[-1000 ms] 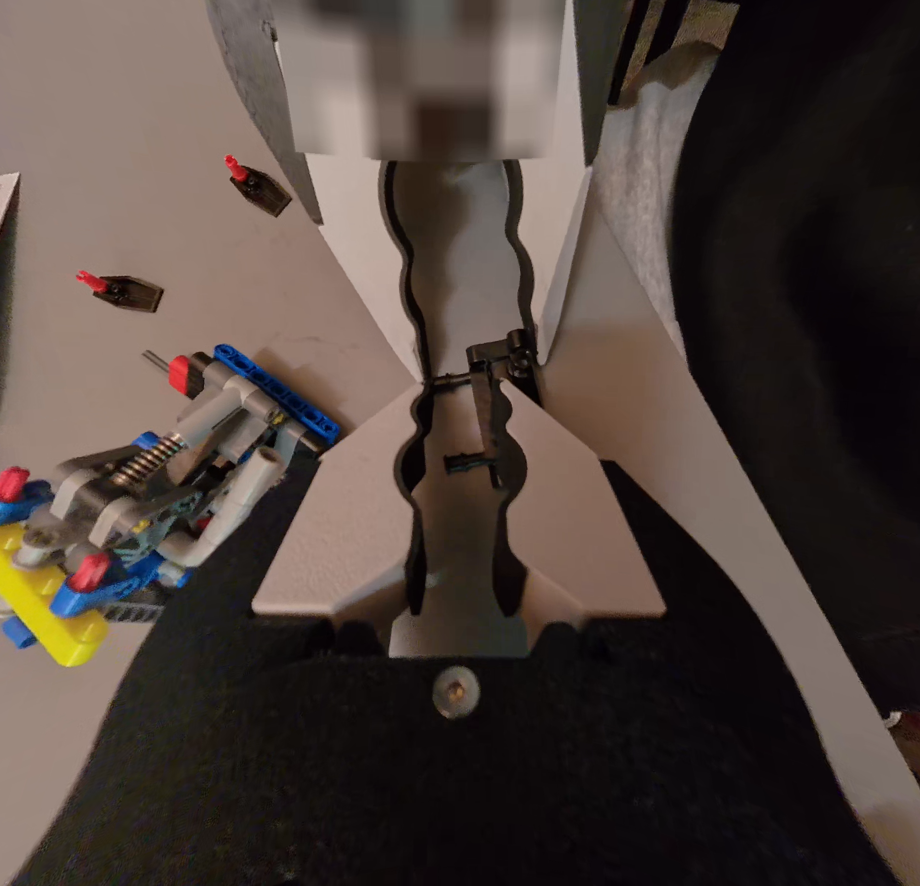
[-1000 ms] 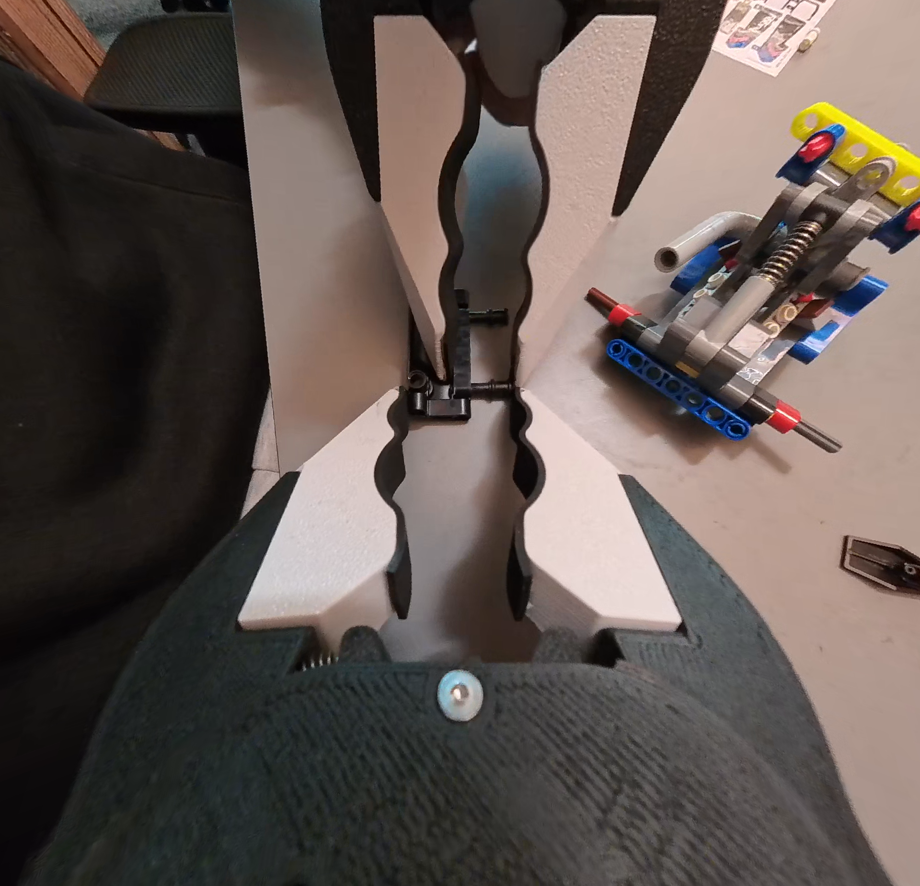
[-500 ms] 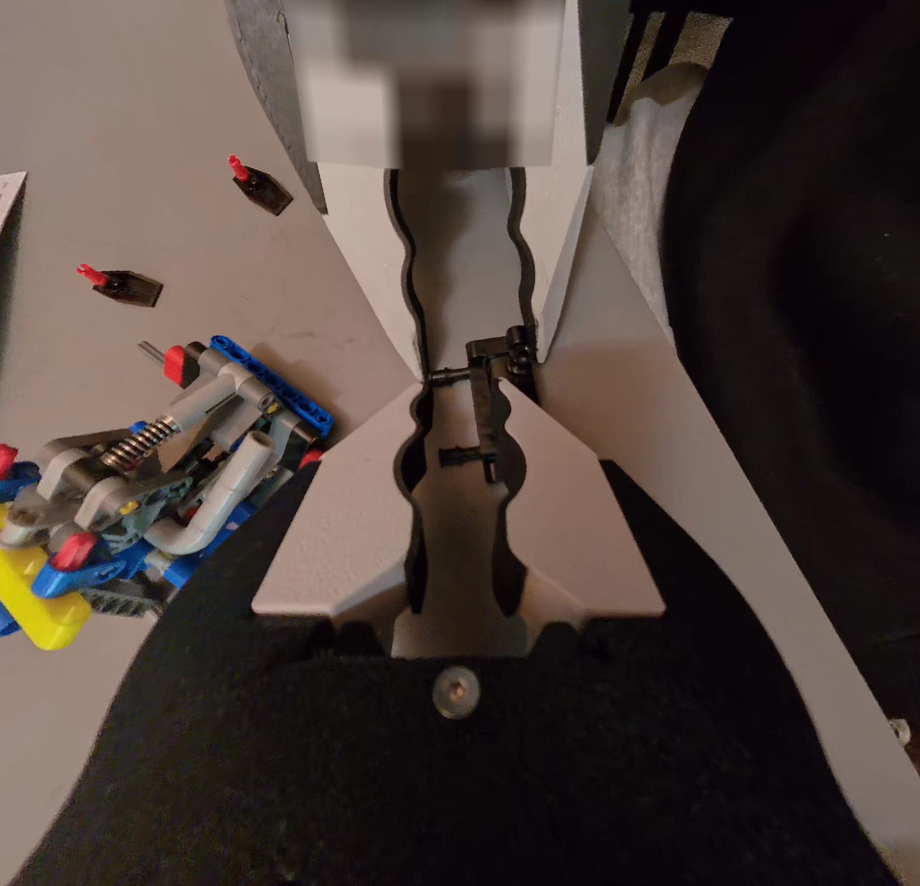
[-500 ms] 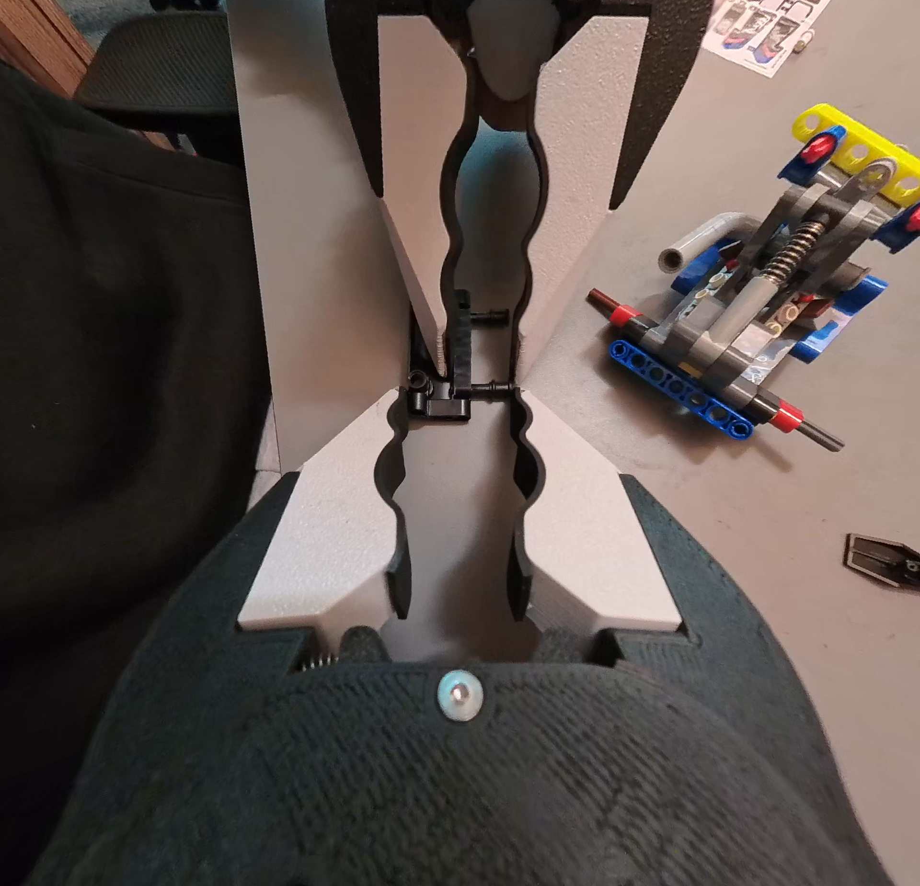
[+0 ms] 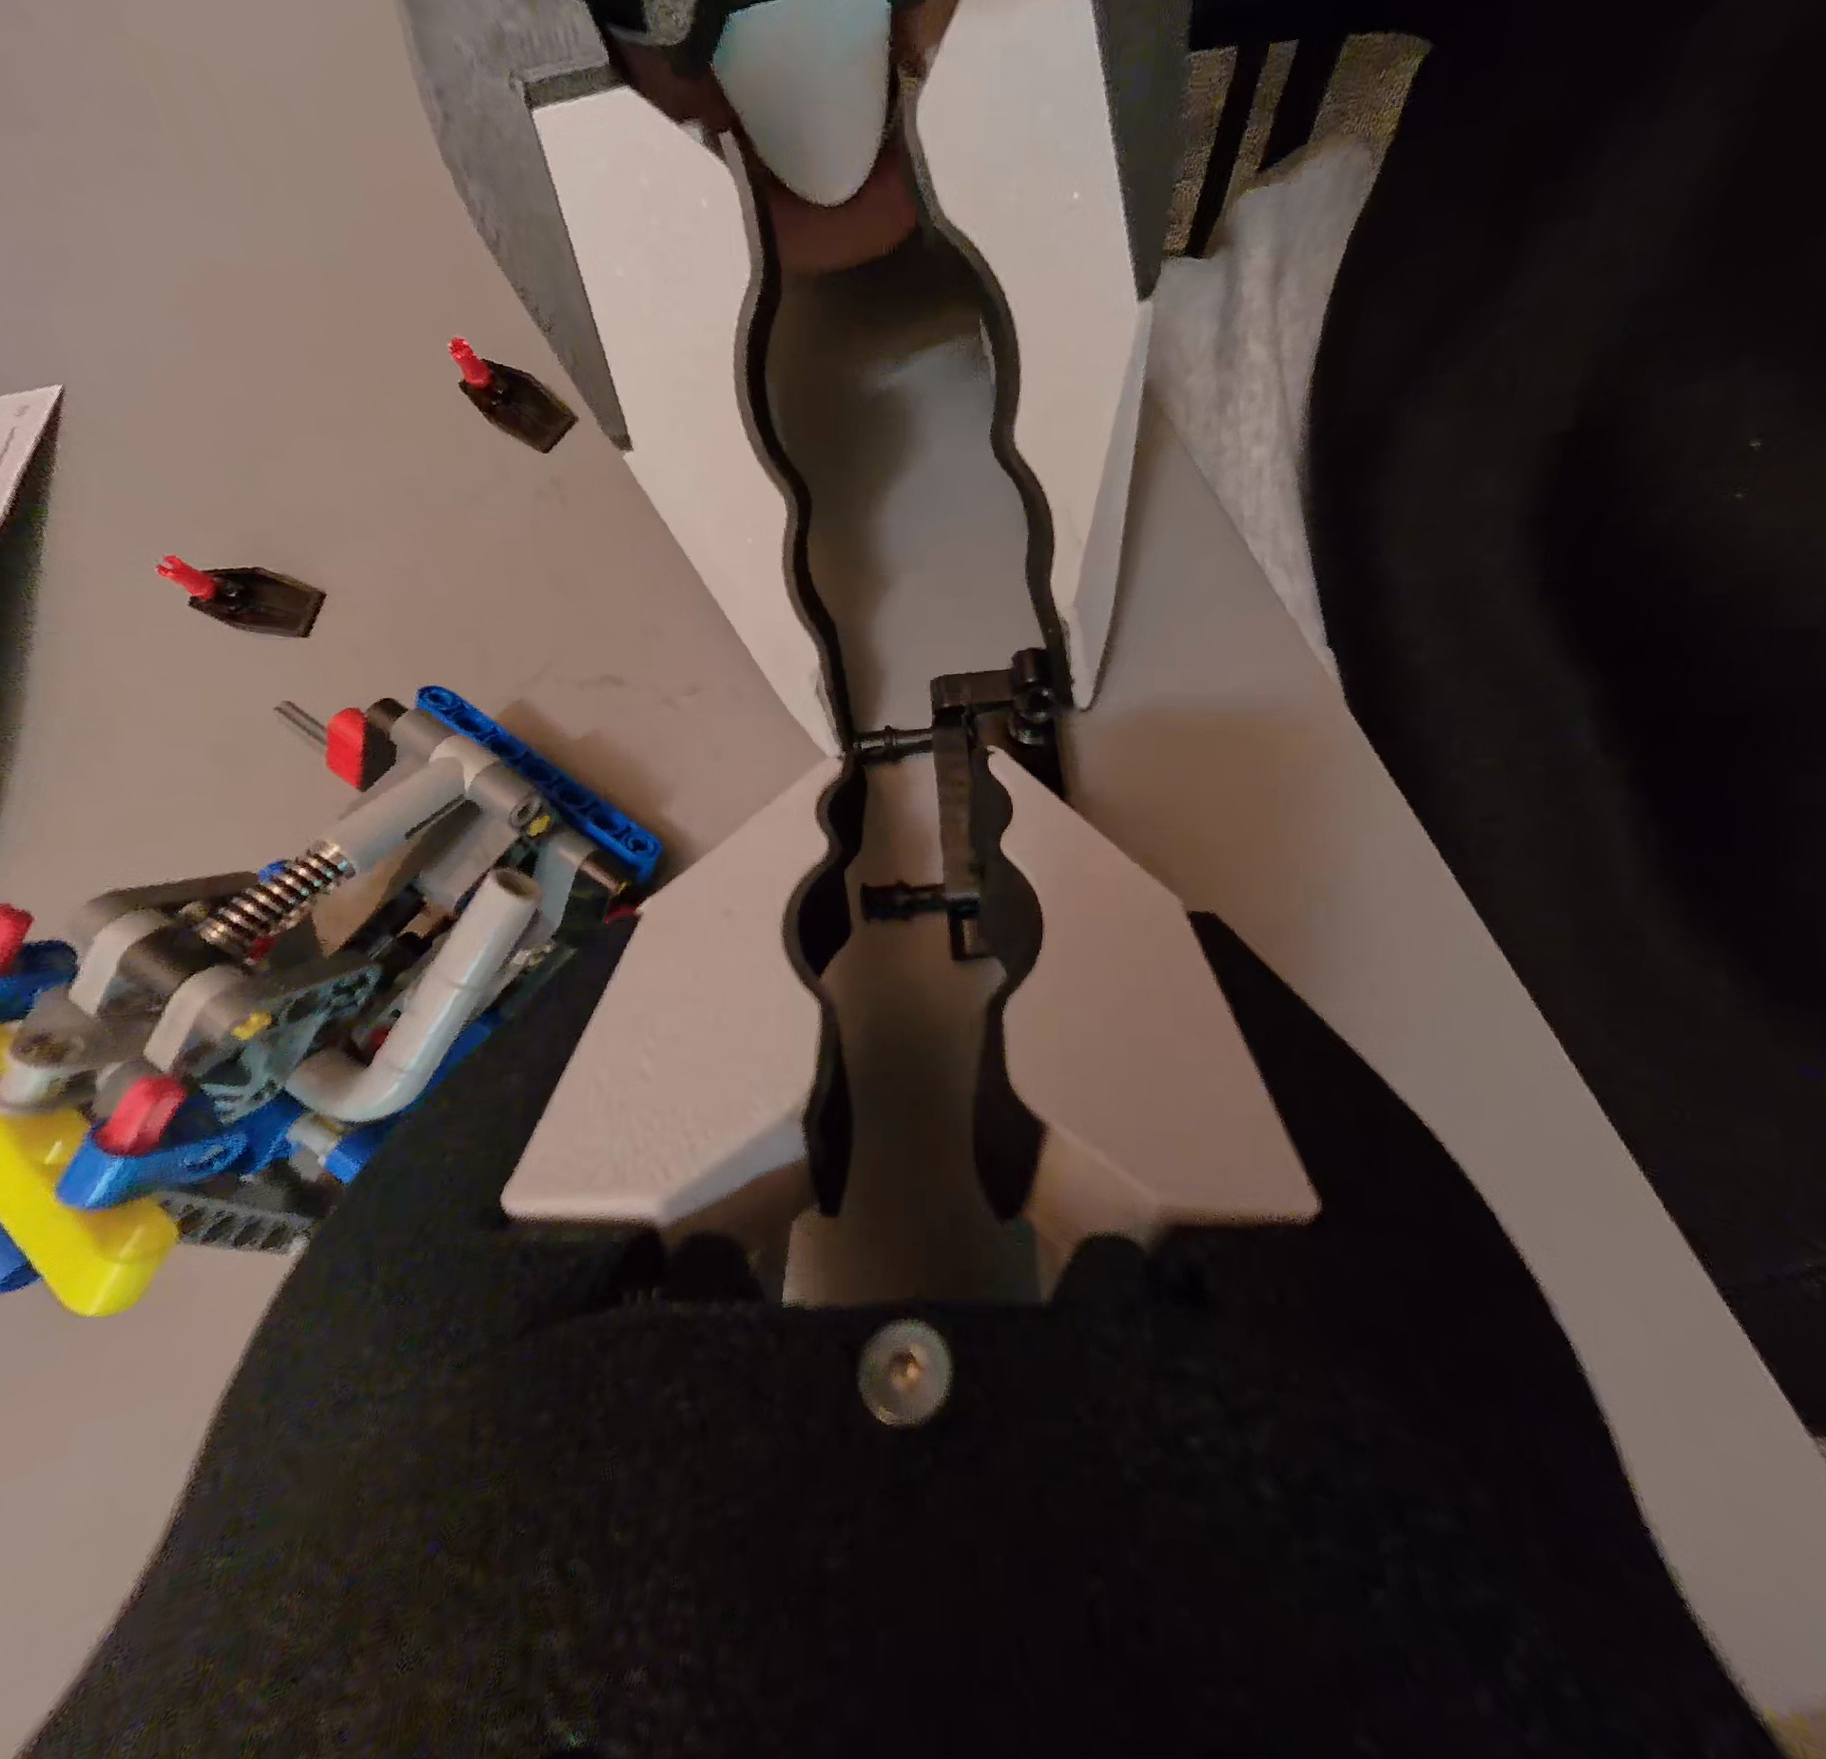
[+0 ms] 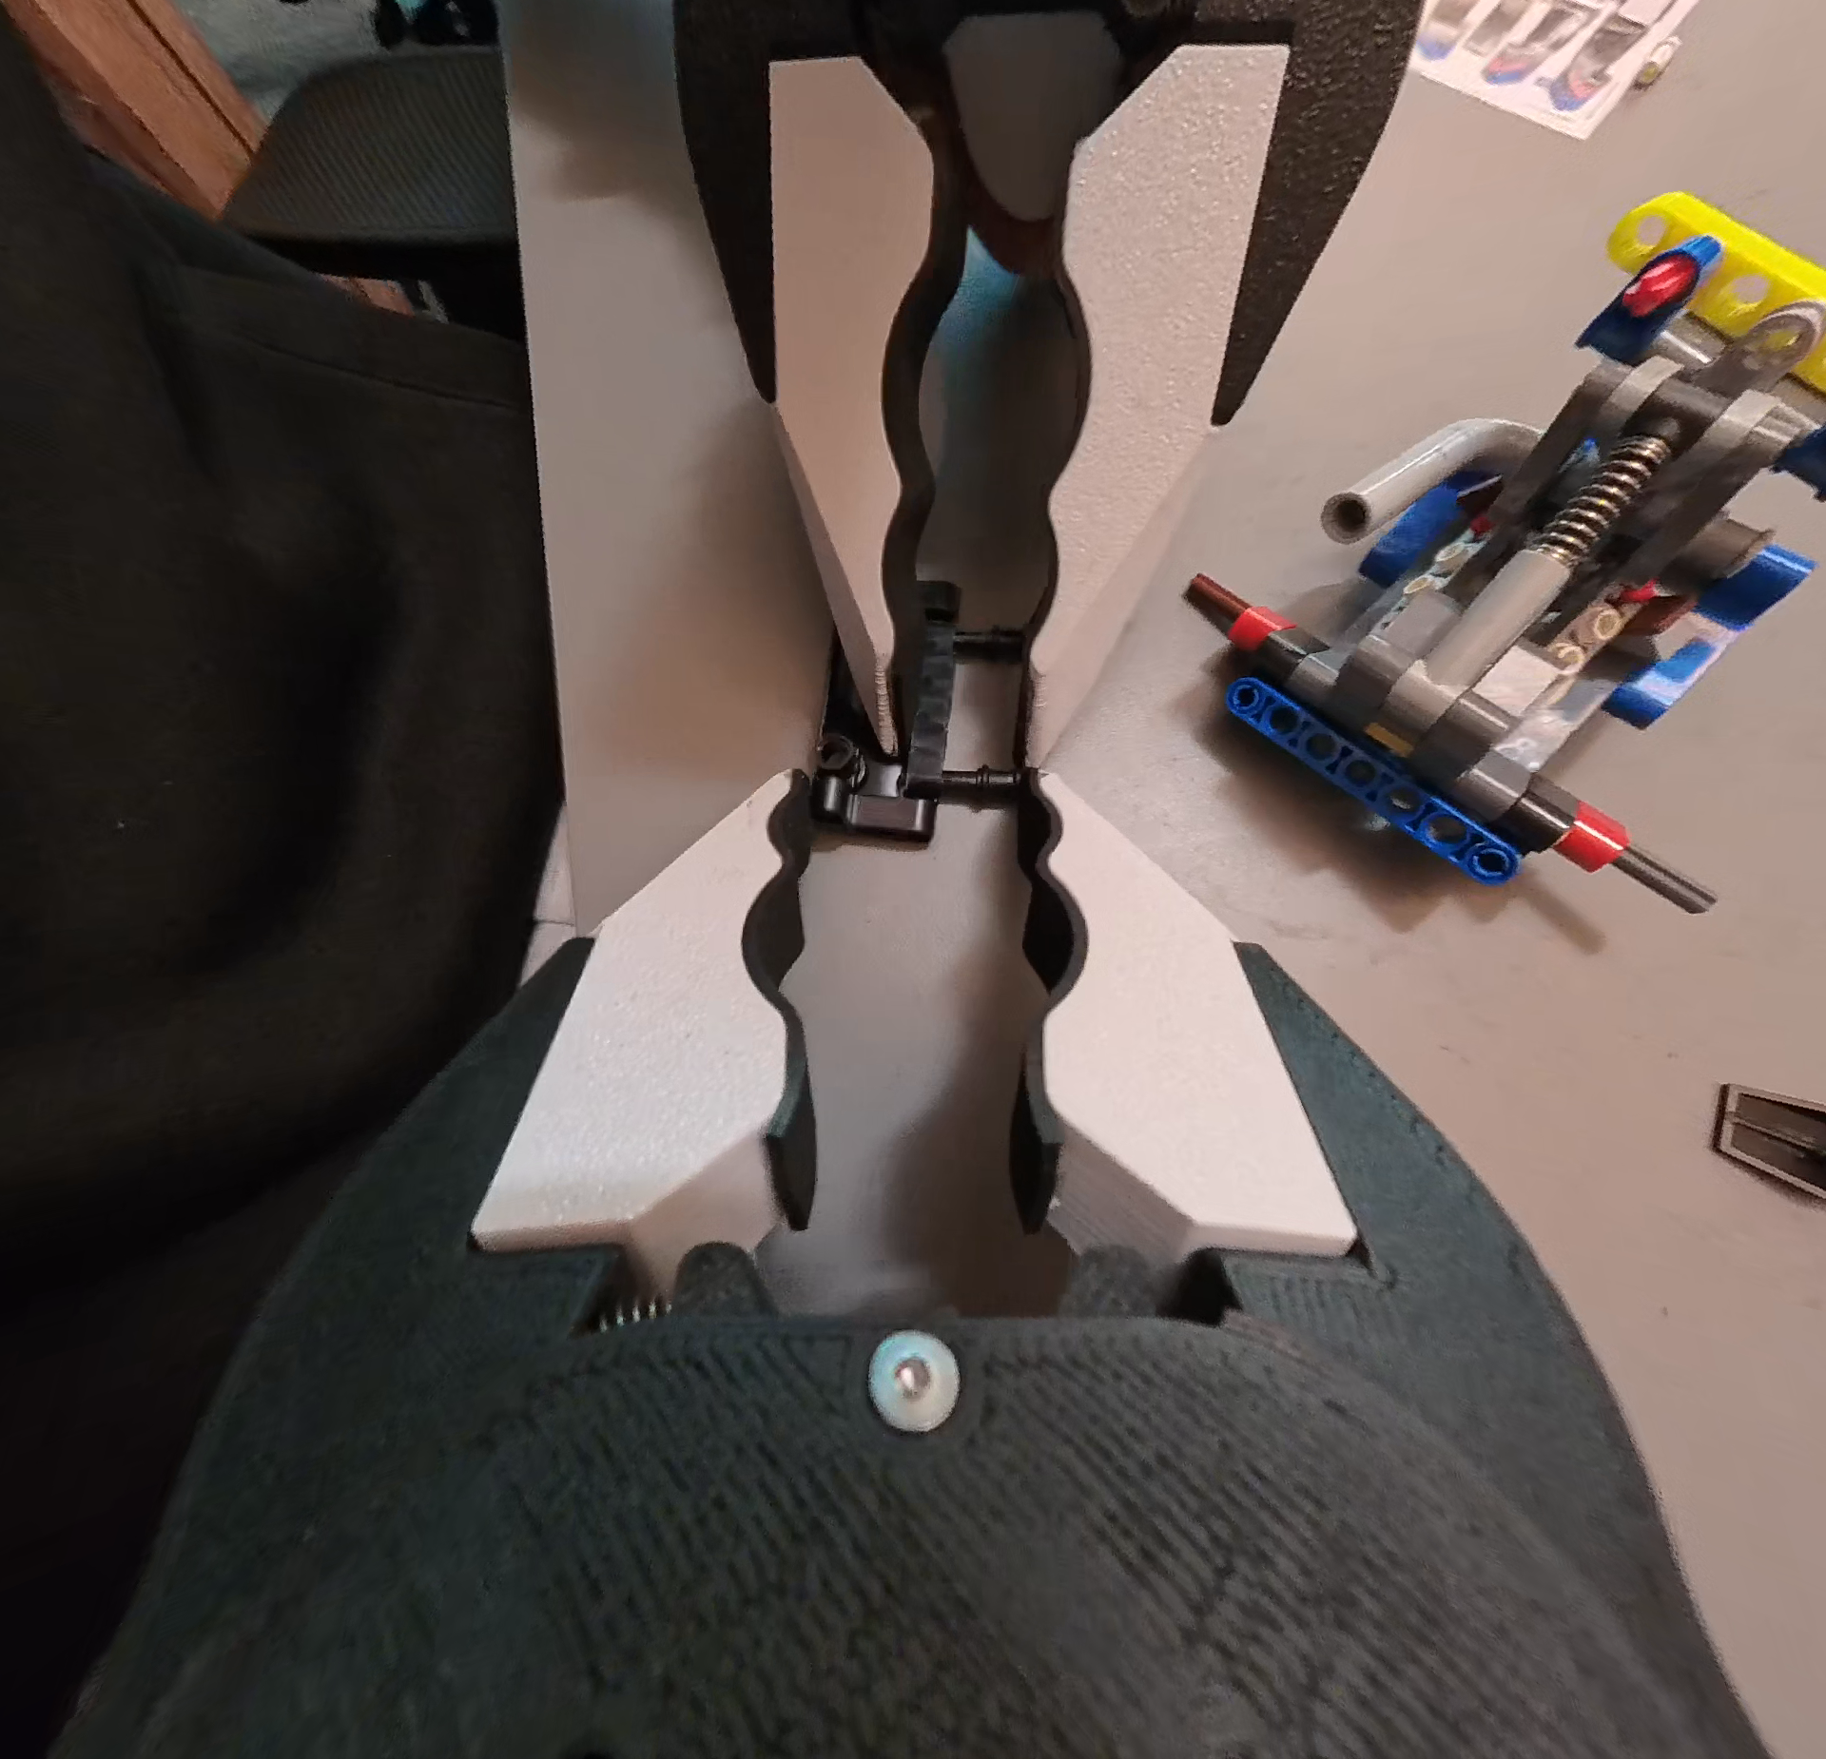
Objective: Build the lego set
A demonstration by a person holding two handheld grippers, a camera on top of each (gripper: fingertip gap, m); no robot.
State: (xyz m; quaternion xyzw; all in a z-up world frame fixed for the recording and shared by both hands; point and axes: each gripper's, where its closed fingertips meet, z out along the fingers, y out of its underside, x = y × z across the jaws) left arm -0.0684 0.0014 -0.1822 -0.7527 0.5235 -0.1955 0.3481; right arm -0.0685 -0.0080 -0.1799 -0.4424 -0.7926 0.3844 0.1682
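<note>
I can read no brand or lettering from here. The only printed things are a sheet with coloured pictures at the far end of the grey table, its print too small to make out, and the corner of a white paper at the left edge. My left gripper and right gripper meet tip to tip over the near side of the table, and both are clamped on the same small black pinned piece. In the left wrist view its beam lies along one pad, and its upper pin reaches across to the opposite fingertip. In the right wrist view its connector block sits against one pad, and a pin bridges to the other fingertip. Off to the side lies the grey, blue and yellow toy model with its coil spring, well apart from the tongs. Beyond it are two dark pieces with red tips. A dark flat piece shows at the right edge, and dark cloth fills the other side. Compared with a second ago almost nothing differs: both grasps look the same, and the model has only drifted slightly in the left view.
</note>
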